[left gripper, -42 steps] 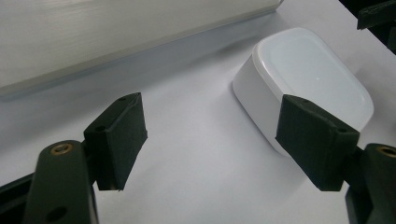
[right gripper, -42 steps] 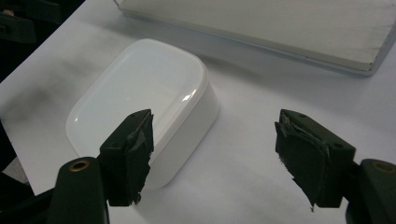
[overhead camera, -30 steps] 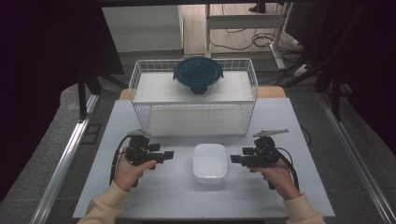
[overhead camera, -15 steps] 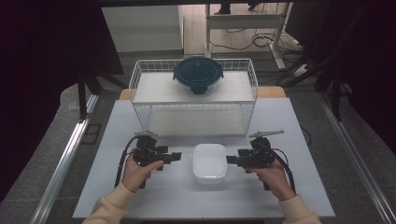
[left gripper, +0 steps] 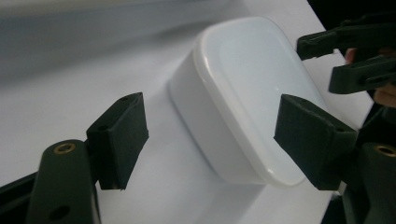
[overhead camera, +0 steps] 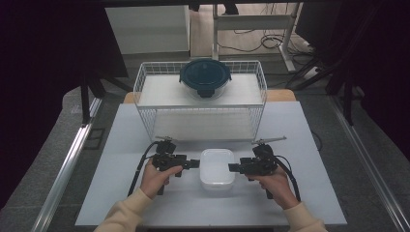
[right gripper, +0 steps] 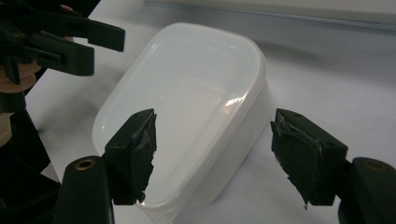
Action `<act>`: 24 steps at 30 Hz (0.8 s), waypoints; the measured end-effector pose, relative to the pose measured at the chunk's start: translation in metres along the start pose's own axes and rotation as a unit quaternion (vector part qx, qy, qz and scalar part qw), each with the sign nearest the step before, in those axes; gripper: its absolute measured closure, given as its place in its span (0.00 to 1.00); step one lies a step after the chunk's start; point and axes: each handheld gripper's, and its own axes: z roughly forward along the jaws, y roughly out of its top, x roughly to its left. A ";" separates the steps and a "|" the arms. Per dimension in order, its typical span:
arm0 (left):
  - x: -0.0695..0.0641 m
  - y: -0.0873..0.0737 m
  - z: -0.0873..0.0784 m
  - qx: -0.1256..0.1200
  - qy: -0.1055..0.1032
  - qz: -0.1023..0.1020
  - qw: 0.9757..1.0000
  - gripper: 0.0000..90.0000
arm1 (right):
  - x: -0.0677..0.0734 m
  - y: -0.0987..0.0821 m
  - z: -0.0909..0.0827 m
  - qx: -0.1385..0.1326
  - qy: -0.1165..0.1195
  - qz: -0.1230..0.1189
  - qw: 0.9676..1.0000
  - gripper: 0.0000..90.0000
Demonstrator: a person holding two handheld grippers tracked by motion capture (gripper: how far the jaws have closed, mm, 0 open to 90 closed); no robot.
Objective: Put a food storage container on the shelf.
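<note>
A white lidded rectangular container (overhead camera: 217,166) (left gripper: 252,84) (right gripper: 187,93) lies on the white table, between my two grippers. My left gripper (overhead camera: 196,164) (left gripper: 212,135) points at its left side, open, with the box's near edge between the jaws but no pad touching. From the other side my right gripper (overhead camera: 232,167) (right gripper: 217,151) faces the box, also open. Its jaws have just closed a little around the near corner of the box and stand apart from it. Each gripper view shows the opposite gripper across the lid: the right gripper (left gripper: 345,56) and the left gripper (right gripper: 79,42).
A white wire basket (overhead camera: 200,113) stands behind the container at the back of the table (overhead camera: 309,145). On the basket's top rests a round glass bowl with a dark teal lid (overhead camera: 205,77). Bare table lies to both sides and in front.
My left hand has moved right, bringing its gripper up to the container's left side. The right hand has hardly shifted. The container has stayed in place.
</note>
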 end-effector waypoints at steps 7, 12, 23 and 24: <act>0.000 0.001 0.008 -0.001 -0.019 -0.016 1.000 0.30 | 0.002 -0.001 0.013 0.000 0.016 0.019 1.000 0.33; 0.006 0.000 0.014 0.007 -0.036 -0.037 0.999 0.32 | -0.001 -0.004 0.013 -0.005 0.025 0.032 0.999 0.36; 0.012 -0.004 0.028 0.030 -0.078 -0.069 0.994 0.43 | -0.009 -0.006 0.016 0.004 0.039 0.067 0.997 0.48; 0.011 -0.005 0.028 0.035 -0.082 -0.069 0.994 0.44 | -0.009 -0.006 0.016 0.005 0.041 0.072 0.997 0.51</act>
